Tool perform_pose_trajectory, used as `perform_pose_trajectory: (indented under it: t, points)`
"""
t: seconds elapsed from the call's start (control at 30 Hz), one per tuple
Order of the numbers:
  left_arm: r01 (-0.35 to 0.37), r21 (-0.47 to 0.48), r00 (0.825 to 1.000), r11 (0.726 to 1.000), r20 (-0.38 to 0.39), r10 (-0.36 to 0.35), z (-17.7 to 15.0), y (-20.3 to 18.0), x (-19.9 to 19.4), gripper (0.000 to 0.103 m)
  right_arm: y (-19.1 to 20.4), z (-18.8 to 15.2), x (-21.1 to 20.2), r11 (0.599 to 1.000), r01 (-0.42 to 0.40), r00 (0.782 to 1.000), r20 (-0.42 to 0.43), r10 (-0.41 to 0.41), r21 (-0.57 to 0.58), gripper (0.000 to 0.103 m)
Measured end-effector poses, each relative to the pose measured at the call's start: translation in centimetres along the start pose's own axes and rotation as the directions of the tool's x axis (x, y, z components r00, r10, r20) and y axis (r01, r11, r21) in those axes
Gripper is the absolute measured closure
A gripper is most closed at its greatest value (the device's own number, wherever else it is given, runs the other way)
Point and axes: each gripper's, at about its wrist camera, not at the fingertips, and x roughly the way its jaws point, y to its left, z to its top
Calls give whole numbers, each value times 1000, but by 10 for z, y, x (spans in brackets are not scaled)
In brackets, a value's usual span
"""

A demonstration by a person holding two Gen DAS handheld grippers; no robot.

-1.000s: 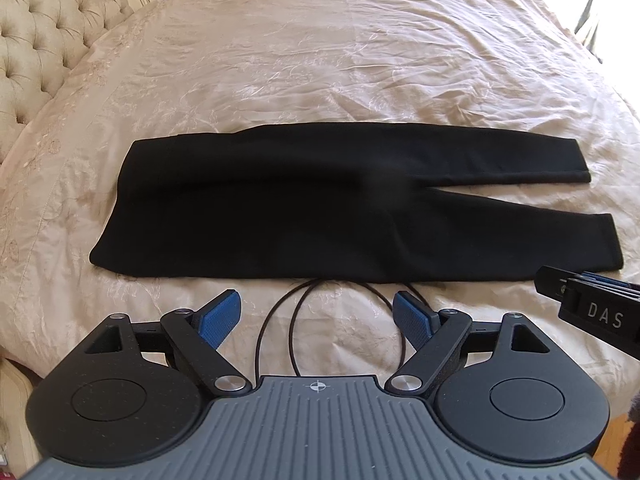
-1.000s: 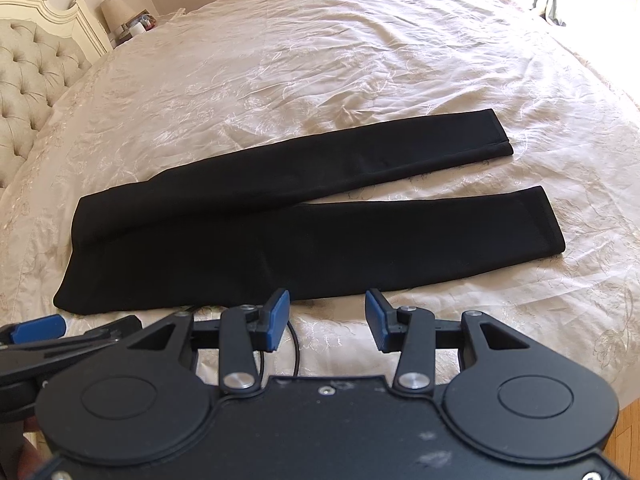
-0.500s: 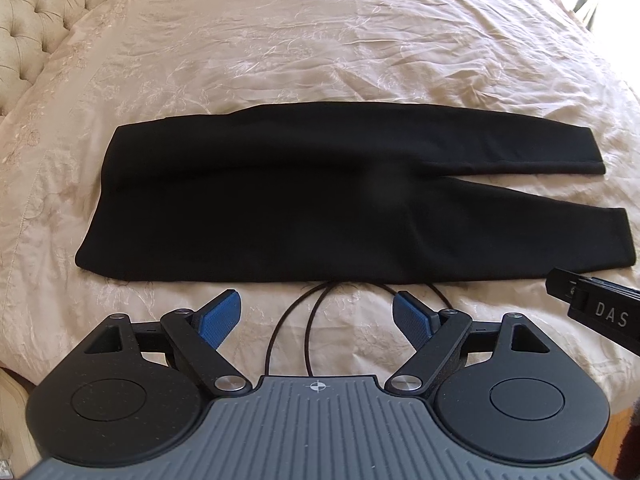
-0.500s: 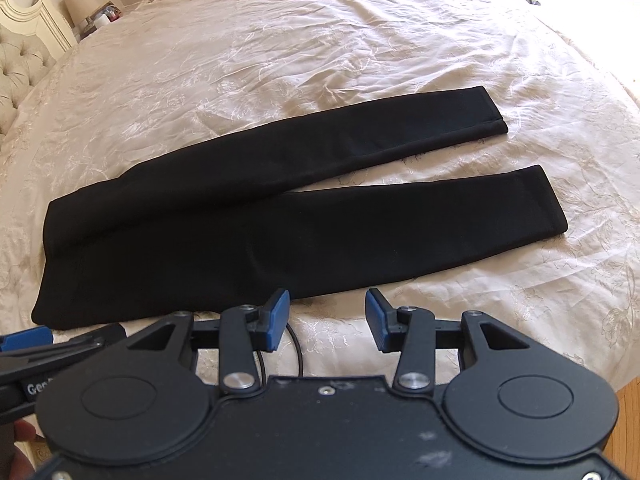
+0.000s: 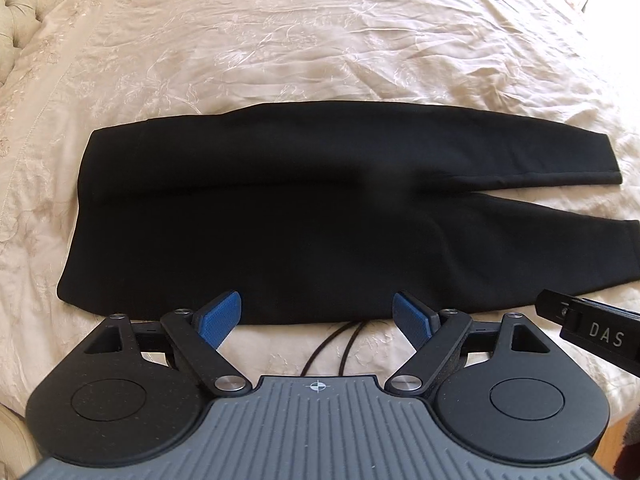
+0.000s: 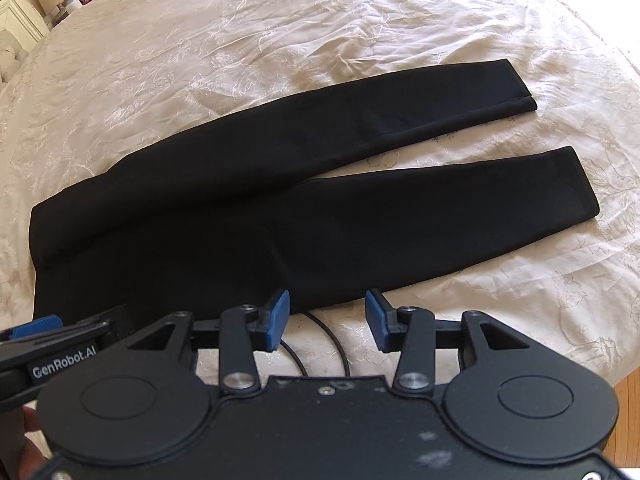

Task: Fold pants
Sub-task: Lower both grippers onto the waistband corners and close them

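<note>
Your left gripper (image 5: 318,314) is holding its blue fingers (image 5: 222,312) spread wide and empty, and they are hovering right at the near edge of the black pants (image 5: 280,216), roughly at the thigh of the near leg. Your right gripper (image 6: 326,320) is keeping its fingers (image 6: 278,314) about half parted, also with nothing between them, hanging over that same near edge a little further toward the leg openings. The pants are lying flat across the cream bedspread (image 5: 320,40), waistband out to the left, both legs running to the right and splitting apart toward the cuffs, the far leg angling away from the near one. A thin black cable (image 6: 320,344) is looping on the bed just below the hem line, right under both sets of fingers. So you are in the approach, with no fold made as yet. By my reading, the next move is calling for both grippers to pinch the near leg's edge, one near the hip, one nearer the cuff, and carry it over onto the far leg. You are wanting fabric only in those fingers, so be steering clear of that cable.
</note>
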Motion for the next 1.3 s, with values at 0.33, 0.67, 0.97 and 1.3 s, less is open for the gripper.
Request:
perform_pose_trajectory:
  t: [0.33,0.67,0.97,1.3]
  points:
    - [-59,-12,997,998,-53,58,16,17,25,20,13,3,12,999,21,1000,3,-21,-34,58]
    - [-73,-108,997,992,3,73,69,32,25,20,-11,55,37,974,12,999,50,0,-225,58]
    - [-57,-126,998,990,16,60,124,15,38,20,-38,141,70,914,58,995,98,-20,-401,58]
    - [-74,-103,995,992,-73,67,137,-2,83,21,-17,194,128,749,4,995,80,65,-662,58]
